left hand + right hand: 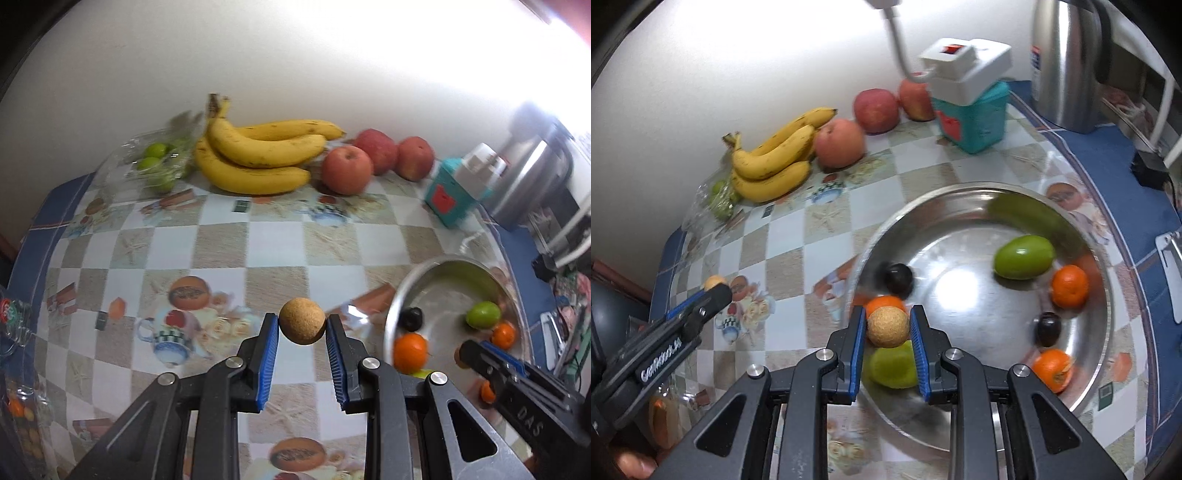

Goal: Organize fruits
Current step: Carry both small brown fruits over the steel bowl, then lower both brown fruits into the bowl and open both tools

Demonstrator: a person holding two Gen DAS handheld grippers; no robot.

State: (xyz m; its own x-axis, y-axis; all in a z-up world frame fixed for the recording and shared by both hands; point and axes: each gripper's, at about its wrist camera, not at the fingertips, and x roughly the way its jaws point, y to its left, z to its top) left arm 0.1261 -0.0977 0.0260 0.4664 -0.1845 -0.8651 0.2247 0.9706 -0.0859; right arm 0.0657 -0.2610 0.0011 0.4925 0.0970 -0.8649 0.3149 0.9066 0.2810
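Note:
My left gripper [302, 323] is shut on a small round tan fruit [302, 320], held above the checkered tablecloth. My right gripper [888, 326] is shut on a second tan fruit [887, 326] over the near rim of the steel bowl [1104, 343]. The bowl holds oranges [1068, 286], green fruits [1023, 256] and dark plums [898, 277]. Bananas [255, 155] and three apples [346, 169] lie along the back wall. The bowl [406, 284] sits to the right in the left wrist view.
A clear bag of limes [157, 162] lies left of the bananas. A teal box [973, 118] with a white device on top and a steel kettle [1067, 62] stand at the back right. The blue table border runs along the right edge.

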